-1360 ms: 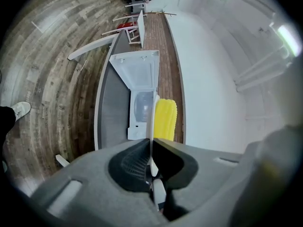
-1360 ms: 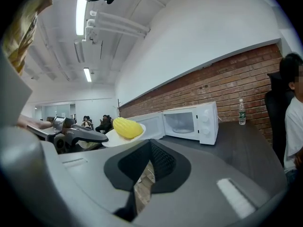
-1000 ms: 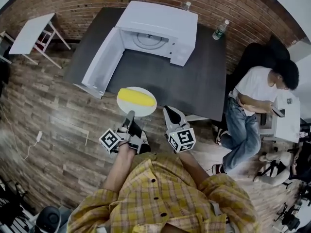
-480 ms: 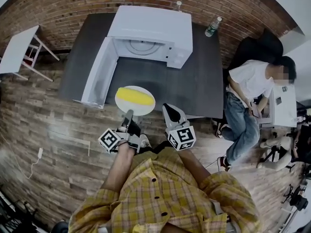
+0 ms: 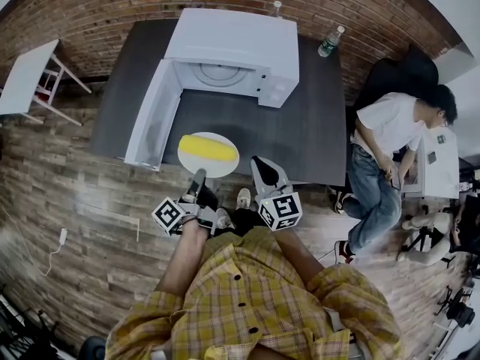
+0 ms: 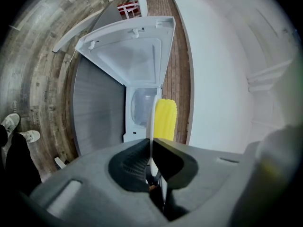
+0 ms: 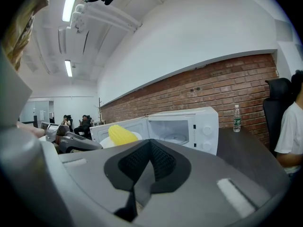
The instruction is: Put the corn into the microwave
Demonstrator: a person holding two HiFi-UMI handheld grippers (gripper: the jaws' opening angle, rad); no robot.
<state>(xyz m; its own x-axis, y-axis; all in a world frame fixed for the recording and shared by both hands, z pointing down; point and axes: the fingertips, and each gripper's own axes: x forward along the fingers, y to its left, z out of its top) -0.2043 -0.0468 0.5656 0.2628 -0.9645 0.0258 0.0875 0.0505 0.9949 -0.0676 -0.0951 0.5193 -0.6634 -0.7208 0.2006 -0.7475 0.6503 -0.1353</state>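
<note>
1. Change from earlier frames: slight. The round white plate point(image 5: 225, 165) and the yellow cob of corn point(image 5: 208, 150) keep their place in front of the left gripper point(image 5: 198, 180). The right gripper point(image 5: 258, 165) has shifted a little.
2. Corn: lies on the plate at the near edge of the dark grey table point(image 5: 307, 137), in front of the open white microwave oven point(image 5: 236, 40) and outside its cavity.
3. Corn, long axis: in the head view it runs left to right, dipping slightly at the right, roughly parallel to the oven's front. Which end is the tip cannot be told.
4. Left gripper: jaws clamped on the plate's near rim.
5. Right gripper: jaws pressed together with nothing between them, just right of the plate.
6. Microwave door point(image 5: 154, 115): swung wide open to the left.
</note>
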